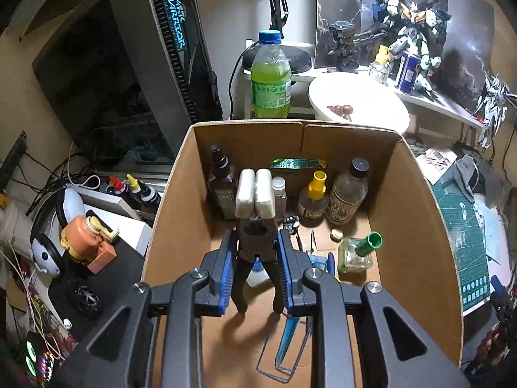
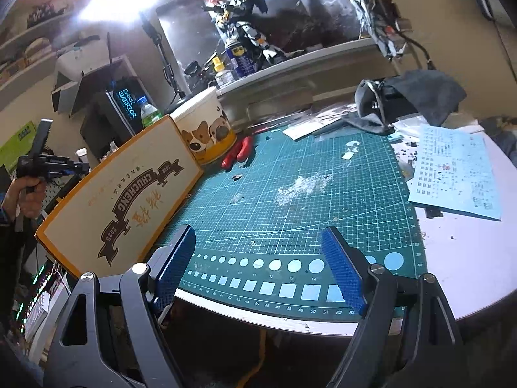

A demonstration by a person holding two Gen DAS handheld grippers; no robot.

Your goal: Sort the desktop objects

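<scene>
Now, left wrist view: left gripper (image 1: pixel 255 258) clamped on the black handles of a pair of pliers (image 1: pixel 255 226), pale padded head pointing up-frame, long axis running straight along the fingers. Held over the open cardboard box (image 1: pixel 168 194), which fills the middle of the frame. Inside the box, toward its far wall: a brown spray bottle (image 1: pixel 221 181), a yellow-capped bottle (image 1: pixel 312 199), a black-capped bottle (image 1: pixel 349 194); lower right of those, a square glass bottle with a green cap (image 1: pixel 357 253). Bare cardboard floor directly below the pliers' handles, at lower centre. Judged next: lower and release there, keeping clear of the bottles beyond the tool's head.

Right wrist view: right gripper (image 2: pixel 258 262) with jaws spread wide, nothing between the blue pads, poised over the near edge of the green cutting mat (image 2: pixel 290 194). Red-handled cutters (image 2: pixel 239 153) lying up-frame and left of the jaws, beside the box's printed outer wall (image 2: pixel 129 187), long axis slanting toward upper right. Probably the nearer hand for those. Left gripper glimpsed at far left edge, in a hand (image 2: pixel 30 190).
</scene>
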